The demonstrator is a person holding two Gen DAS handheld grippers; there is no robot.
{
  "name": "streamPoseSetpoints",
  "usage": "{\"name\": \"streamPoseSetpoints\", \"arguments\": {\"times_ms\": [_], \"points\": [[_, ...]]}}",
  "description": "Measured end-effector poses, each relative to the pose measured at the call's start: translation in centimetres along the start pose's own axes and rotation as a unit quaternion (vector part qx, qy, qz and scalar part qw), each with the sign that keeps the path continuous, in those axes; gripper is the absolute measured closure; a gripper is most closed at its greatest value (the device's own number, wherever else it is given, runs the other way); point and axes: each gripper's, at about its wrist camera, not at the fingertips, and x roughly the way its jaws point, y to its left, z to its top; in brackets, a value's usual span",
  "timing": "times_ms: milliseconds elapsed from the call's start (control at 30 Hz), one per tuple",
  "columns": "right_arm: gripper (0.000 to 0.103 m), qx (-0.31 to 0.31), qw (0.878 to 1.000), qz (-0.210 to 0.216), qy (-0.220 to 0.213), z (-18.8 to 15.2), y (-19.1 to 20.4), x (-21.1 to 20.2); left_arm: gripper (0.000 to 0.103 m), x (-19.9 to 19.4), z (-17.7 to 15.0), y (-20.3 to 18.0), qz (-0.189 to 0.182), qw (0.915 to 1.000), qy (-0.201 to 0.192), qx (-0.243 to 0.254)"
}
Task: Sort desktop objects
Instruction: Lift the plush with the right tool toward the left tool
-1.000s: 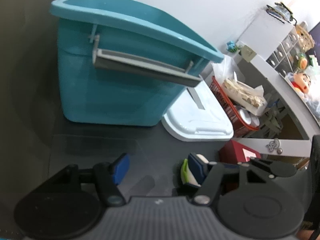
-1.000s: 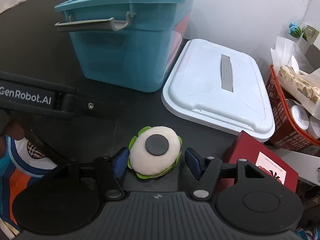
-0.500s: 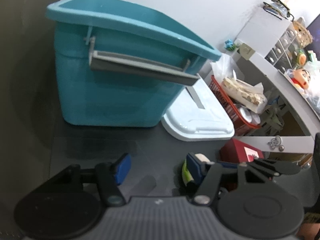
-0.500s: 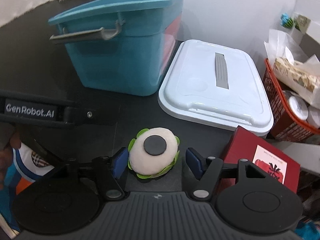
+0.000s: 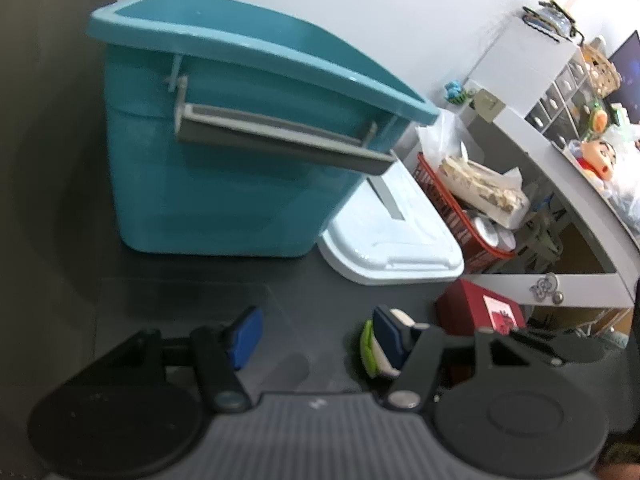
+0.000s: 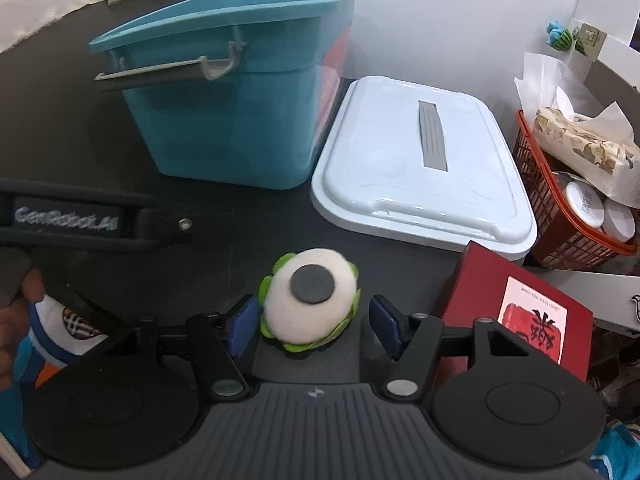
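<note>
Right now my right gripper (image 6: 310, 320) stands with its blue pads spread apart, one on each side of the round white plush toy with a green frilled edge and a dark grey disc on top (image 6: 309, 302). That toy rests on the black tabletop (image 6: 80, 120); the left pad (image 6: 242, 322) sits just beside its green edge, though I cannot tell whether it touches, while the right pad is clearly apart from it. My left gripper (image 5: 316, 336) is also spread wide with nothing between its fingers, hovering low over the same dark surface, and past its right pad (image 5: 386, 336) I catch the green and white side of the plush toy (image 5: 370, 350).

Ahead of both claws stands the tall teal plastic storage bin with a grey swing handle (image 6: 240, 108), open at the top. Just beside it on the right lies its flat white plastic lid with a grey strip handle (image 6: 420, 164), flat on the table. Near my right pad sits a dark red cardboard box with a white and red label (image 6: 516, 308), tilted with one corner close to the lid. Further right, a red wire basket (image 6: 536, 192) holds white jars and a paper-wrapped bundle
</note>
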Motion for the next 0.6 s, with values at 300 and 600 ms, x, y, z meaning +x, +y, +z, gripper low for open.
{"name": "streamPoseSetpoints", "arguments": {"times_ms": [300,600], "points": [[0.039,0.007,1.0,0.003,0.004,0.5,-0.7,1.2,0.039,0.1,0.0,-0.1,0.002,1.0,0.0,0.001],[0.04,-0.01,1.0,0.007,0.003,0.4,-0.2,1.5,0.039,0.3,-0.1,-0.4,-0.001,1.0,0.003,0.006]]}}
